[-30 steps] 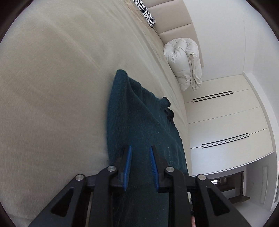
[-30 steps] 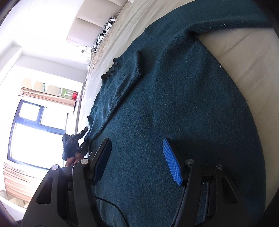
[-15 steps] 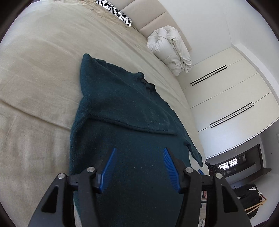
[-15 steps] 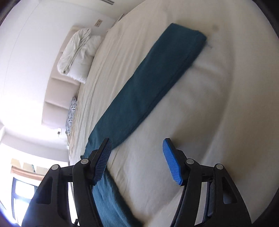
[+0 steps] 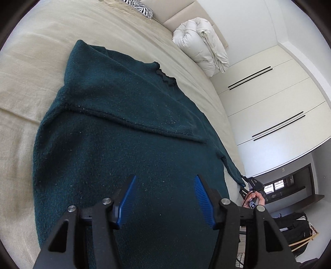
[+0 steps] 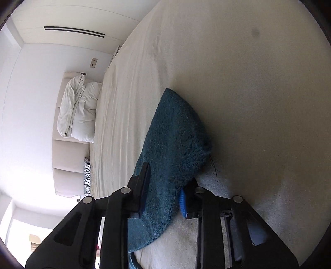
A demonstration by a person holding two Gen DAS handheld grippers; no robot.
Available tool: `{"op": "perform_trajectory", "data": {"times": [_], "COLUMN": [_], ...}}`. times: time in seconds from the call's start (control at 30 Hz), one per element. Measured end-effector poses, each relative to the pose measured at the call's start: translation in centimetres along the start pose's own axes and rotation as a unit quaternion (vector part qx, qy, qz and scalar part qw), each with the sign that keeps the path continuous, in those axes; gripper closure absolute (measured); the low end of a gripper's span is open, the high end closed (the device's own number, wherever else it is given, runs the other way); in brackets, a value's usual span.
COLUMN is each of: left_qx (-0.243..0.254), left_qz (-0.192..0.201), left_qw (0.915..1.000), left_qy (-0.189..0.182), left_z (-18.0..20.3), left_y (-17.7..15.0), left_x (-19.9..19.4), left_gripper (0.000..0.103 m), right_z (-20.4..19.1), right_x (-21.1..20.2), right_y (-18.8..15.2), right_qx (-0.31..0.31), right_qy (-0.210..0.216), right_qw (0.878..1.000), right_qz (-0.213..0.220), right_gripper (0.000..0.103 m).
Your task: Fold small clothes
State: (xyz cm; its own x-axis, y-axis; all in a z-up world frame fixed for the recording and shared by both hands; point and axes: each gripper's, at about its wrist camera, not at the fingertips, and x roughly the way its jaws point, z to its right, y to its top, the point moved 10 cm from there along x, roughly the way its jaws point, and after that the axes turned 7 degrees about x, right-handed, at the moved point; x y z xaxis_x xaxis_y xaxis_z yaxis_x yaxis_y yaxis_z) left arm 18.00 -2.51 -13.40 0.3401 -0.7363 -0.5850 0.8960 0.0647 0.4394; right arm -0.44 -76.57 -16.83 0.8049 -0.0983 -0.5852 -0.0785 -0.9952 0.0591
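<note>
A dark teal knit sweater (image 5: 128,132) lies flat on the beige bed (image 5: 31,68), with one sleeve folded across its body. My left gripper (image 5: 164,196) is open and empty, just above the sweater's lower body. In the right wrist view the sweater's other sleeve (image 6: 175,132) stretches away over the sheet. My right gripper (image 6: 165,190) has its jaws around that sleeve near the cuff, partly closed, with the cloth between the pads. The right gripper also shows far off in the left wrist view (image 5: 251,187) at the sleeve's end.
A rolled white duvet (image 5: 202,45) and a zebra-print pillow (image 5: 138,8) lie at the head of the bed by the padded headboard. White wardrobe doors (image 5: 269,103) stand beyond the bed's far side. Bare sheet (image 6: 258,103) surrounds the sleeve.
My left gripper has opened and let go of the folded sleeve, then drawn back over the sweater's body. My right gripper has swung off the body to the outstretched sleeve and closed in around it.
</note>
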Motion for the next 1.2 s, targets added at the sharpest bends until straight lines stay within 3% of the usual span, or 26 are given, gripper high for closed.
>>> {"op": "perform_trajectory", "data": {"times": [0.13, 0.23, 0.3, 0.37, 0.43, 0.5, 0.57, 0.67, 0.7, 0.73, 0.77, 0.8, 0.87, 0.9, 0.93, 0.97, 1.0, 1.03, 1.07, 1.1, 1.13, 1.2], "left_qx": [0.005, -0.004, -0.014, -0.028, -0.047, -0.069, -0.082, -0.092, -0.096, -0.097, -0.096, -0.095, -0.089, -0.083, -0.077, -0.073, -0.069, -0.067, -0.065, -0.062, -0.059, -0.053], "left_qz": [-0.002, 0.005, 0.009, 0.015, 0.017, 0.013, 0.002, -0.015, -0.019, -0.022, -0.026, -0.029, -0.033, -0.034, -0.034, -0.034, -0.034, -0.032, -0.032, -0.033, -0.035, -0.039], "left_qw": [1.0000, 0.9999, 0.9995, 0.9984, 0.9964, 0.9934, 0.9909, 0.9887, 0.9878, 0.9872, 0.9871, 0.9869, 0.9871, 0.9878, 0.9889, 0.9897, 0.9904, 0.9909, 0.9913, 0.9916, 0.9920, 0.9927], "left_qy": [-0.004, -0.012, -0.028, -0.046, -0.068, -0.091, -0.107, -0.117, -0.122, -0.124, -0.125, -0.127, -0.129, -0.127, -0.122, -0.118, -0.115, -0.112, -0.110, -0.109, -0.106, -0.101], "left_z": [1.2, 1.9, 2.4, 3.3, 3.9, 4.6, 5.2, 6.0, 6.2, 6.4, 6.6, 6.9, 7.4, 7.6, 7.8, 7.9, 8.0, 8.1, 8.2, 8.6, 8.8, 9.2], "left_y": [0.7, 1.5, 2.0, 2.5, 2.9, 3.1, 3.1, 2.8, 2.7, 2.5, 2.4, 2.2, 1.8, 1.6, 1.5, 1.5, 1.4, 1.5, 1.4, 1.4, 1.4, 1.0], "left_x": [1.2, 2.2, 2.6, 3.4, 4.4, 5.5, 6.9, 8.7, 9.2, 9.6, 10.0, 10.2, 10.3, 10.3, 10.2, 10.1, 10.1, 10.1, 10.2, 10.5, 10.8, 11.3], "left_gripper": [0.042, 0.037, 0.037, 0.034, 0.033, 0.032, 0.030, 0.027, 0.025, 0.025, 0.025, 0.025, 0.025, 0.025, 0.024, 0.023, 0.023, 0.022, 0.022, 0.022, 0.022, 0.022], "right_z": [-5.9, -12.9, -16.9, -19.3, -19.5, -17.7, -15.7, -11.3, -10.0, -9.4, -9.0, -9.1, -10.1, -10.7, -11.1, -11.4, -11.5, -11.8, -12.4, -12.7, -13.0, -13.7], "right_x": [-0.9, -1.1, -0.8, 0.1, 1.0, 1.4, 2.3, 1.8, 2.2, 2.5, 2.4, 2.3, 1.9, 1.7, 1.2, 0.7, 0.2, -0.7, -1.1, -1.2, -1.0, -0.5], "right_y": [-3.5, -11.4, -19.2, -27.6, -35.0, -40.9, -44.8, -48.9, -49.6, -49.5, -49.3, -48.8, -44.7, -42.6, -39.9, -36.7, -33.6, -31.1, -29.4, -28.4, -27.9, -27.9], "right_qx": [-0.121, -0.274, -0.393, -0.505, -0.593, -0.648, -0.694, -0.764, -0.771, -0.770, -0.758, -0.725, -0.615, -0.558, -0.516, -0.494, -0.489, -0.489, -0.501, -0.525, -0.555, -0.626], "right_qy": [-0.018, -0.024, -0.027, -0.036, -0.041, -0.053, -0.072, -0.115, -0.119, -0.118, -0.115, -0.102, -0.060, -0.034, -0.022, -0.031, -0.051, -0.064, -0.066, -0.078, -0.096, -0.114], "right_qw": [0.992, 0.961, 0.918, 0.861, 0.801, 0.756, 0.712, 0.632, 0.621, 0.622, 0.635, 0.672, 0.773, 0.815, 0.845, 0.863, 0.869, 0.870, 0.863, 0.847, 0.825, 0.769], "right_qz": [0.010, -0.011, -0.036, -0.051, -0.065, -0.077, -0.081, -0.070, -0.076, -0.085, -0.098, -0.116, -0.146, -0.152, -0.138, -0.102, -0.052, -0.002, 0.022, 0.029, 0.039, 0.059], "right_gripper": [0.087, 0.088, 0.091, 0.092, 0.092, 0.092, 0.092, 0.092, 0.092, 0.092, 0.092, 0.092, 0.092, 0.091, 0.083, 0.073, 0.039, 0.024, 0.024, 0.024, 0.025, 0.027]}}
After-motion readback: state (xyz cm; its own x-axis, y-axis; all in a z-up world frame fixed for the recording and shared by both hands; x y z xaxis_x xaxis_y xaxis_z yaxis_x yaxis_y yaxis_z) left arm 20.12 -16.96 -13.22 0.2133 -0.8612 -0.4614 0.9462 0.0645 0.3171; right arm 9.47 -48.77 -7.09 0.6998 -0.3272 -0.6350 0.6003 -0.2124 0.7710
